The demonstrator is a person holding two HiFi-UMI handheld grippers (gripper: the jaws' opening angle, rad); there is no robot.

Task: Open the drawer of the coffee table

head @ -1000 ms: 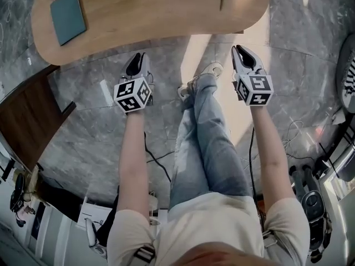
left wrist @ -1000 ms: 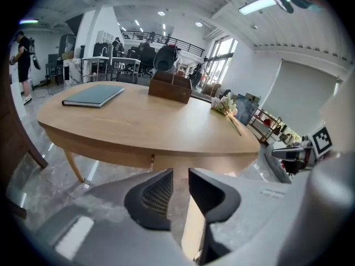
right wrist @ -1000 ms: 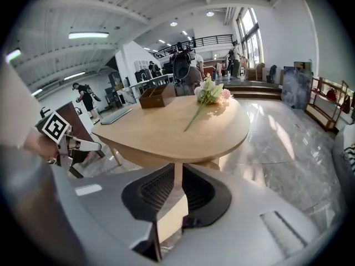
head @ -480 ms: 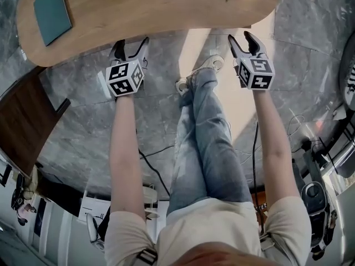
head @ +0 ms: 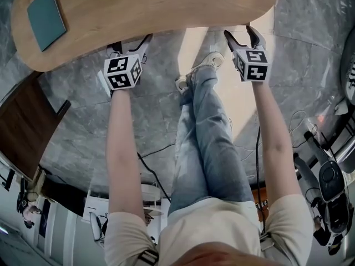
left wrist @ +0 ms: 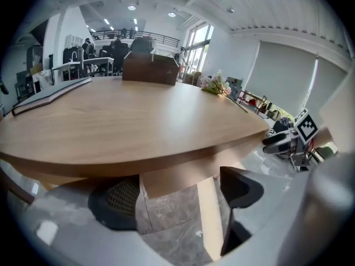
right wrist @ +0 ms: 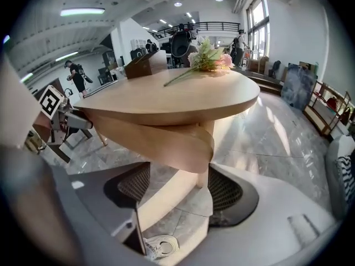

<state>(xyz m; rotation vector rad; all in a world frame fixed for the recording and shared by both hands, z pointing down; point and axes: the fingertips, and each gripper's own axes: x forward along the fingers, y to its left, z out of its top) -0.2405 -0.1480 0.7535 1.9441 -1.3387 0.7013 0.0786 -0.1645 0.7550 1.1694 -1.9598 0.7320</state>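
At twelve o'clock, under the coffee table's surface (head: pixel 144 10), sits what looks like the drawer (right wrist: pixel 161 137). The left gripper (head: pixel 130 44) and right gripper (head: pixel 239 35) jaws have just been opening, empty, likely to grasp its front.

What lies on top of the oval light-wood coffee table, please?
On the wooden table, a flat teal rectangular pad lies near the left end and a pale flower bouquet with green stems towards the right. Anything beneath them is covered.

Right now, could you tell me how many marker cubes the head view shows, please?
2. One marker cube sits on the left gripper, by the coffee table's near edge; the other on the right gripper. None looks hidden.
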